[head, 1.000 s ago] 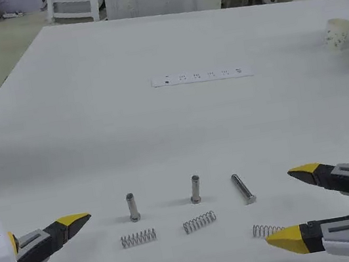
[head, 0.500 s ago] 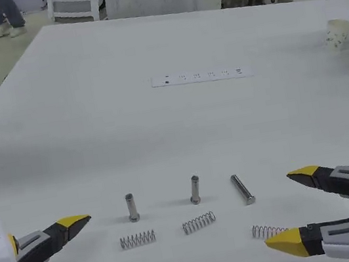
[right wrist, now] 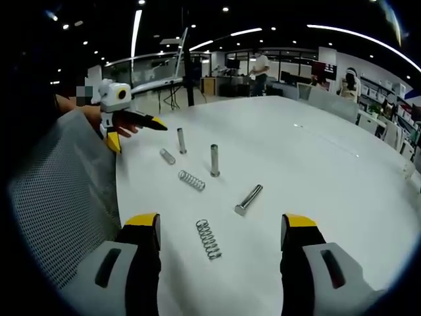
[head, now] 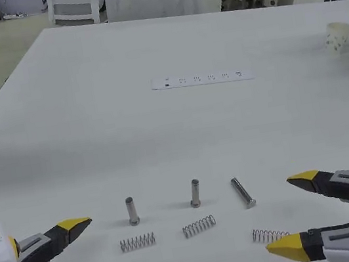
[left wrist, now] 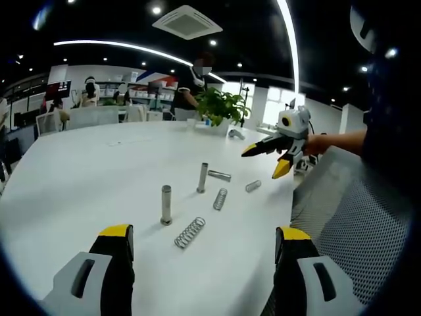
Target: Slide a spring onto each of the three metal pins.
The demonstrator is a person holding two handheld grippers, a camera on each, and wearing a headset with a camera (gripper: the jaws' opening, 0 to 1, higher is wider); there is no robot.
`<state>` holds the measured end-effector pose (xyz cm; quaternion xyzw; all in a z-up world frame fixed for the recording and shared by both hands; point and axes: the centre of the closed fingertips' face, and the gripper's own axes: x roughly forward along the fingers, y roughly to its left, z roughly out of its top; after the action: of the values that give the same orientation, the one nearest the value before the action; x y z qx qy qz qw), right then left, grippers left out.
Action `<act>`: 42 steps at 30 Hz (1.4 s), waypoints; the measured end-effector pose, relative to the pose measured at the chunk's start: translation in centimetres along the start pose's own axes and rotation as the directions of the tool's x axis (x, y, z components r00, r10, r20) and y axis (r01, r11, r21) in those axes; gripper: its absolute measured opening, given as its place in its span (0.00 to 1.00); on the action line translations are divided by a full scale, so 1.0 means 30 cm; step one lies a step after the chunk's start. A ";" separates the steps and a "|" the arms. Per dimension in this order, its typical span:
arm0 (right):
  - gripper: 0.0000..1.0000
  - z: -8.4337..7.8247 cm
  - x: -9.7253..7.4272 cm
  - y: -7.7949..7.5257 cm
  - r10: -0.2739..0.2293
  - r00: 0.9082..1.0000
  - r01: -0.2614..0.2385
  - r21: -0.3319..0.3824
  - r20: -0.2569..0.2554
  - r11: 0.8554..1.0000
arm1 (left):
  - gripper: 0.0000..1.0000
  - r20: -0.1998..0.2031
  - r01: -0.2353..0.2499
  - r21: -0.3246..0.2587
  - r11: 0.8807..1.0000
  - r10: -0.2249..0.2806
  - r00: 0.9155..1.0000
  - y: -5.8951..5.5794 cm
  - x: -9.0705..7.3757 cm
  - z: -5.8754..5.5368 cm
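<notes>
Jaws gape empty on both: left gripper (head: 108,256) near-left of the middle pin (head: 195,193), right gripper (head: 285,214) near-right. Three springs (head: 199,226) lie just nearer than it. Left pin (head: 131,211) stands beside it, right pin (head: 242,192) lies toppled. Power strip (head: 201,78) far beyond.

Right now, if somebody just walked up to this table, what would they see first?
First, the row of three metal pins near the front edge of the white table: two stand upright and the right one lies on its side. A small spring lies in front of each, like the middle spring. The yellow-tipped left gripper and right gripper are open on either side, holding nothing.
</notes>
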<state>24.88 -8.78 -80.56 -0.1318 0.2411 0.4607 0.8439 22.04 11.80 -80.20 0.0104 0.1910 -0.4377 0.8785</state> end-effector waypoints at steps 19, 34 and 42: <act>0.73 -0.005 -0.003 -0.023 -0.011 1.000 0.011 -0.004 -0.017 1.000 | 0.85 0.003 0.000 -0.004 1.000 0.000 1.000 0.002 0.007 -0.005; 0.70 0.007 0.006 -0.046 -0.014 0.999 0.013 -0.014 -0.043 1.000 | 0.85 0.012 -0.005 -0.003 1.000 0.005 1.000 0.000 0.005 0.003; 0.69 0.047 0.023 -0.079 -0.015 0.998 0.012 -0.044 -0.064 0.999 | 0.85 0.015 -0.006 0.000 1.000 0.006 1.000 -0.001 0.004 0.008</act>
<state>27.60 -8.94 -79.73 -0.1669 0.2572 0.4556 0.8357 22.15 11.65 -80.01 0.0078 0.1841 -0.4350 0.8814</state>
